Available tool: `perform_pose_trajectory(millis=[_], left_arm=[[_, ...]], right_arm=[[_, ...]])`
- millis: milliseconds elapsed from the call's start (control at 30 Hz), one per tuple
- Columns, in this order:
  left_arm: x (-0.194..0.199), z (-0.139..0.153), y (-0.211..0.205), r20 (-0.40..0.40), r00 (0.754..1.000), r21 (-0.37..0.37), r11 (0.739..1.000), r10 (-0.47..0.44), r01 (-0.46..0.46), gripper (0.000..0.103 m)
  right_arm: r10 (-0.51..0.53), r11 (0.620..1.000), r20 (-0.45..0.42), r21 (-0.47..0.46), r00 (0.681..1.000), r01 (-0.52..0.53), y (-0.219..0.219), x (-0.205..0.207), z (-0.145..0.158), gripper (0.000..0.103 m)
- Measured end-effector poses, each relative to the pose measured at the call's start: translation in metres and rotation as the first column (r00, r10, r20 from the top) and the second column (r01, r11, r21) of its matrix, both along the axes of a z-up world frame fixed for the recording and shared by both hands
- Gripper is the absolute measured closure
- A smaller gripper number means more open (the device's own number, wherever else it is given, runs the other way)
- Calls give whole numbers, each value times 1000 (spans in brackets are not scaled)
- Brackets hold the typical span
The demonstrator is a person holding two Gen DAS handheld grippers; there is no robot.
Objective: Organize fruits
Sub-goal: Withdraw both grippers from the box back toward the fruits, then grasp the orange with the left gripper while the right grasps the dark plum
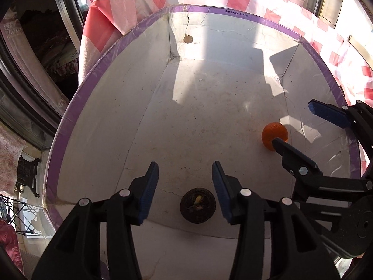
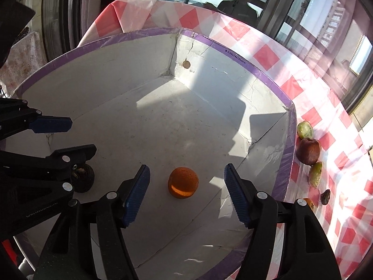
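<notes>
A white cardboard box with a purple rim (image 1: 233, 12) (image 2: 263, 73) lies on a pink checked tablecloth. A dark round fruit (image 1: 197, 208) (image 2: 82, 178) lies on the box floor between the fingers of my left gripper (image 1: 185, 186), which is open and also shows in the right wrist view (image 2: 79, 137). An orange (image 2: 183, 182) (image 1: 274, 136) lies on the box floor between the fingers of my right gripper (image 2: 186, 193), which is open and also shows in the left wrist view (image 1: 293, 123). Neither fruit is touched.
Outside the box on its right lie a cut green fruit (image 2: 305, 129), a dark red apple (image 2: 308, 151), a green fruit (image 2: 316, 173), a small dark piece (image 2: 325, 196) and a partly hidden orange fruit (image 2: 310, 203). Windows stand behind the table.
</notes>
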State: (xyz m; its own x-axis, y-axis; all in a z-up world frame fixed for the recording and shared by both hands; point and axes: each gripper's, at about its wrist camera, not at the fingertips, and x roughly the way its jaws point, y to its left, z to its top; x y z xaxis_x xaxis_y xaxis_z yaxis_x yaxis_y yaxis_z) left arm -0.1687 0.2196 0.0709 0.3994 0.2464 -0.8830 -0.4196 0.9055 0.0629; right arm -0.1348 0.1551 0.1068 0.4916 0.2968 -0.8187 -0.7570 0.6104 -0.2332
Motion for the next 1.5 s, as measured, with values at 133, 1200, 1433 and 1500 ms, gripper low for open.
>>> perform_pose_trajectory(millis=[133, 1200, 1433, 1500], left_arm=[[-4, 4, 3, 5, 999, 17, 999, 42, -42, 43], [207, -45, -250, 321, 848, 3, 896, -422, 444, 23], [238, -67, -245, 255, 874, -48, 898, -413, 438, 45], [239, -67, -247, 250, 870, -43, 893, -425, 448, 48]], right_arm=[[2, 995, 6, 100, 1000, -3, -8, -1, 5, 33], [-667, 496, -216, 586, 714, 641, -352, 71, -20, 16], [-642, 501, -230, 596, 731, 628, -352, 72, -20, 16], [-639, 510, -227, 590, 735, 626, -351, 73, -20, 16]])
